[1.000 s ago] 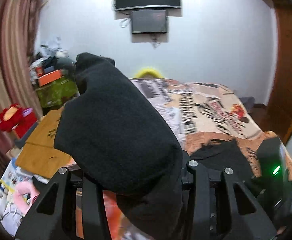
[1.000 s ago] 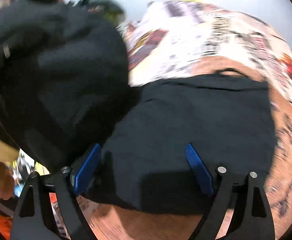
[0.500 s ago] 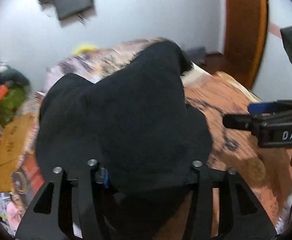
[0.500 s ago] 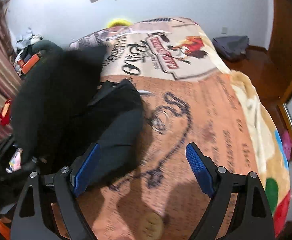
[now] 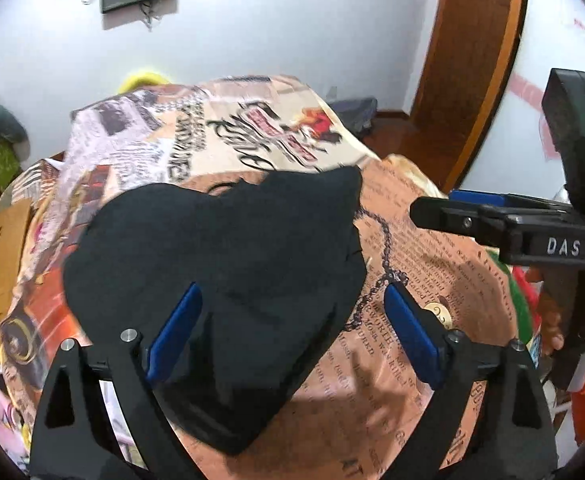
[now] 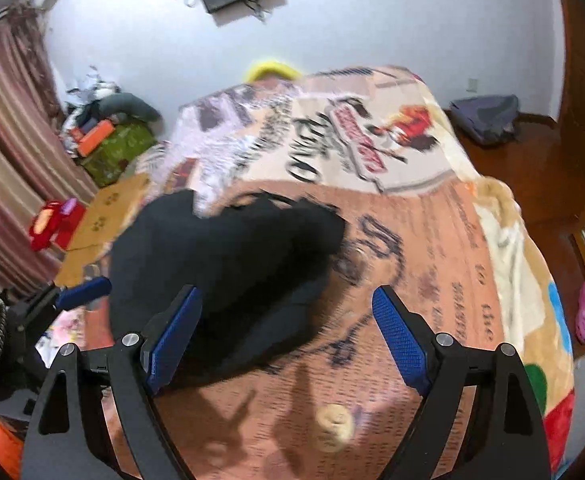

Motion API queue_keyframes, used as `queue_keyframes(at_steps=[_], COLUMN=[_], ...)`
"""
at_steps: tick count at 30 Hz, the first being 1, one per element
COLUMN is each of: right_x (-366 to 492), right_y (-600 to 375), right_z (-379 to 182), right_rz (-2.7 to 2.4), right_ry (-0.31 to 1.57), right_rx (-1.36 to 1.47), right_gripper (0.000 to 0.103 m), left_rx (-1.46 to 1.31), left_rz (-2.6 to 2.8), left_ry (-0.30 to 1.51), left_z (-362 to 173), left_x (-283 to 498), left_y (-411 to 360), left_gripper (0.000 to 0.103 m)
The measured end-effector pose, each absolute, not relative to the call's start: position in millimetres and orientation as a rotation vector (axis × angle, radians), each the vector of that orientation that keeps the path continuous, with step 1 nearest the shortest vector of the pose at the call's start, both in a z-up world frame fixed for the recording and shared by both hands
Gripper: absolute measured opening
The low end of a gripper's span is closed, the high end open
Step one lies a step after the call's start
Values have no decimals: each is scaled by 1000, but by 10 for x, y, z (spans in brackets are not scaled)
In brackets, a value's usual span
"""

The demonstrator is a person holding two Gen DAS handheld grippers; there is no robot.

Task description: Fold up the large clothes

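Left wrist view: left gripper (image 5: 292, 328) opening over limp black garment (image 5: 220, 256), nothing pinched; right gripper (image 6: 286, 330) spread, empty; grab its centre-frame edge.

A black garment (image 5: 220, 256) lies on an orange-and-cream blanket (image 5: 432, 248) printed with newspaper lettering; blue pads (image 6: 398, 338) line black gripper fingers.

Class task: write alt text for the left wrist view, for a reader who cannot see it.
A black garment lies bunched on a bed's printed blanket, seen between the blue pads of the left tool, whose jaws are opening and press on nothing. The right tool reaches in from the right edge, empty.
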State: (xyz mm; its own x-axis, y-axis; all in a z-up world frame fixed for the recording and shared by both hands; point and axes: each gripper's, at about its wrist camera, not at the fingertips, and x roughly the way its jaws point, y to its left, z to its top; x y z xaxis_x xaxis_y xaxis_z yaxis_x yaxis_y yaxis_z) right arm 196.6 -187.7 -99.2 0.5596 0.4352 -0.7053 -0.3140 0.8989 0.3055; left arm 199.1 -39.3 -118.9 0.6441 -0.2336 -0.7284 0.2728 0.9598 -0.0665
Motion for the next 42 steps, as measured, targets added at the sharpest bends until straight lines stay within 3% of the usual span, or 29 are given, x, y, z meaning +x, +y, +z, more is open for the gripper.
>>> queue_keyframes(at_steps=[6, 12, 15, 24, 30, 42], right_x=[1983, 2036, 2137, 2451, 2451, 2389], right_y=[-1464, -1124, -1065, -1494, -1626, -1815], right_z=[-842, -884, -1014, -1575, -1928, -1584], right_rz=[530, 565, 517, 422, 411, 459], right_ry=[827, 821, 842, 987, 1069, 1040], right_rx=[105, 68, 40, 115, 128, 185], right_gripper=[85, 85, 85, 86, 86, 88], left_rx=[41, -34, -94, -161, -128, -268], left_rz=[-124, 1, -13, -36, -9, 83], left_ry=[756, 857, 929, 921, 894, 936], left_z=[-1051, -1399, -1661, -1899, -1995, -1919], left_x=[1912, 2128, 2218, 2221, 2241, 2046], left_y=[90, 517, 567, 469, 363, 842], left_gripper=[95, 95, 95, 97, 103, 103])
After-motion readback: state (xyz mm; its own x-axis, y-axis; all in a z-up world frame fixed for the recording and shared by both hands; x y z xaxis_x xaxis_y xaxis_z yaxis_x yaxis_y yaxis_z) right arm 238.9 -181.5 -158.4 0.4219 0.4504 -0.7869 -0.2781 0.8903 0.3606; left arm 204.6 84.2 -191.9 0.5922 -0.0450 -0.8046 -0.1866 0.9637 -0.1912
